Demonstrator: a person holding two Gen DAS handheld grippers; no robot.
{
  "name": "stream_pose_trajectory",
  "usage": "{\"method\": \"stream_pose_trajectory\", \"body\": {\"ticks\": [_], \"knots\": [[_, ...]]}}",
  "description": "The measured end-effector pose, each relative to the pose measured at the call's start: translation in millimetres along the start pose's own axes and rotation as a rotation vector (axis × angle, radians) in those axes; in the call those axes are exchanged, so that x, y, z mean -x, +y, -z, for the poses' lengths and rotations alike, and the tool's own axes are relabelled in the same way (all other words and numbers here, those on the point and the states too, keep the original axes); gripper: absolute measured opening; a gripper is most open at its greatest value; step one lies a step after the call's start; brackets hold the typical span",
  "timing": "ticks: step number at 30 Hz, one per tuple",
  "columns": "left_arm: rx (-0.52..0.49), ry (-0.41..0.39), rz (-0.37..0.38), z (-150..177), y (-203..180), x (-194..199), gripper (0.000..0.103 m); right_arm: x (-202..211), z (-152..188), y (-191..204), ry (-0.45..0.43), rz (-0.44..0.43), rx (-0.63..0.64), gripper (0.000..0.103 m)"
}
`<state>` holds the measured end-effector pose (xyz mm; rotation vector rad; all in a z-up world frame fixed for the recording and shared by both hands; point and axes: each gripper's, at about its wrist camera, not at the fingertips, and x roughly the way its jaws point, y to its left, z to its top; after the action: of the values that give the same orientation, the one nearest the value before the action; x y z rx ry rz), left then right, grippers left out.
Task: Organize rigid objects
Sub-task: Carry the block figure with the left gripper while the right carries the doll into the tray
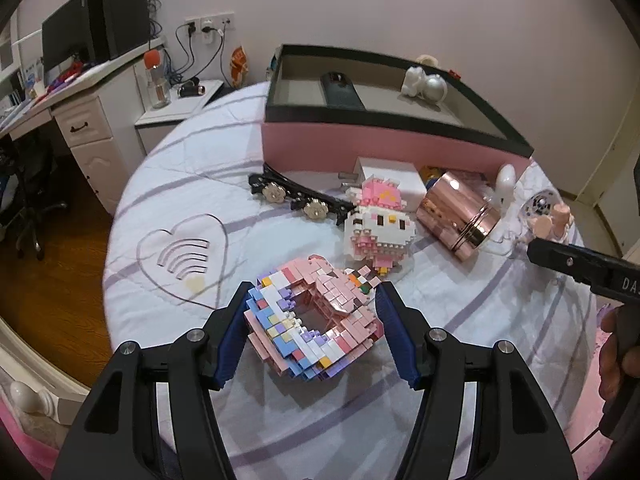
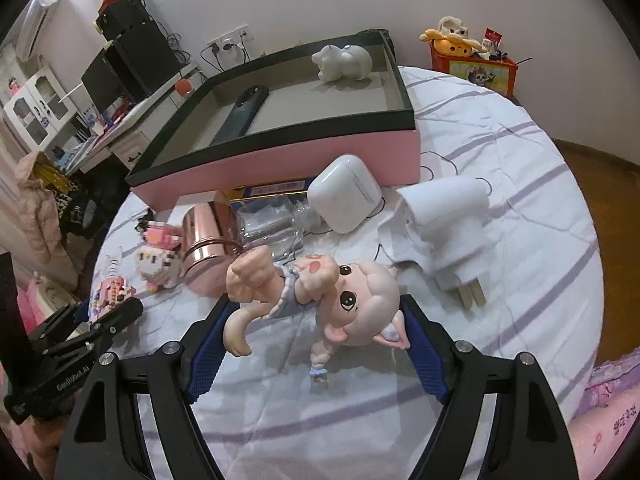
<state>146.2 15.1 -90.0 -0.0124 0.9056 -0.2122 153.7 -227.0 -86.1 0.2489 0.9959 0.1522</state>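
A ring-shaped model of pink, blue and white bricks (image 1: 308,316) sits tilted between the blue pads (image 1: 232,332) of my left gripper (image 1: 314,292), which is shut on it just above the bed sheet. My right gripper (image 2: 316,302) is shut on a pink doll figure (image 2: 348,292) lying on its side, one pad against its tail and the other against its head. The pink box with a black rim (image 1: 360,148) (image 2: 280,160) stands behind; it holds a black remote-like item (image 2: 244,116) and a white figurine (image 2: 344,62). The left gripper (image 2: 100,320) also shows at the right wrist view's lower left.
On the striped sheet lie a brick cat figure (image 1: 378,224), a rose-gold canister (image 1: 456,212), a black hairband with flowers (image 1: 296,196), a white earbud case (image 2: 346,196) and a white plug adapter (image 2: 452,216). A desk (image 1: 80,92) stands left of the bed.
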Motion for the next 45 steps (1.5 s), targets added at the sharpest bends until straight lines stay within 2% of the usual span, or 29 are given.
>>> {"method": "stream_pose_trajectory", "body": {"ticks": [12, 16, 22, 28, 32, 36, 45], "knots": [[-0.018, -0.085, 0.027, -38.2, -3.0, 46.3, 0.062, 39.9, -16.2, 23.3, -0.074, -0.059, 0.045, 0.080], [-0.030, -0.120, 0.038, -63.2, -7.9, 54.6, 0.062, 48.6, -27.0, 31.7, -0.099, -0.065, 0.073, 0.080], [-0.045, -0.163, 0.050, -110.0, -14.8, 55.5, 0.062, 57.9, -61.0, 37.3, -0.156, -0.053, 0.109, 0.080], [-0.055, -0.159, 0.071, -156.0, -27.2, 27.5, 0.062, 52.6, -105.3, 35.1, -0.187, -0.028, 0.130, 0.080], [-0.052, -0.130, 0.073, -181.0, -32.8, -3.7, 0.062, 32.1, -131.5, 30.4, -0.174, -0.005, 0.131, 0.080], [-0.054, -0.088, 0.065, -196.5, -34.9, -37.4, 0.062, 2.3, -152.4, 22.5, -0.134, 0.000, 0.117, 0.080], [-0.056, -0.015, 0.064, -215.2, -38.4, -95.2, 0.062, -47.5, -175.6, 12.5, -0.059, 0.006, 0.108, 0.080]]}}
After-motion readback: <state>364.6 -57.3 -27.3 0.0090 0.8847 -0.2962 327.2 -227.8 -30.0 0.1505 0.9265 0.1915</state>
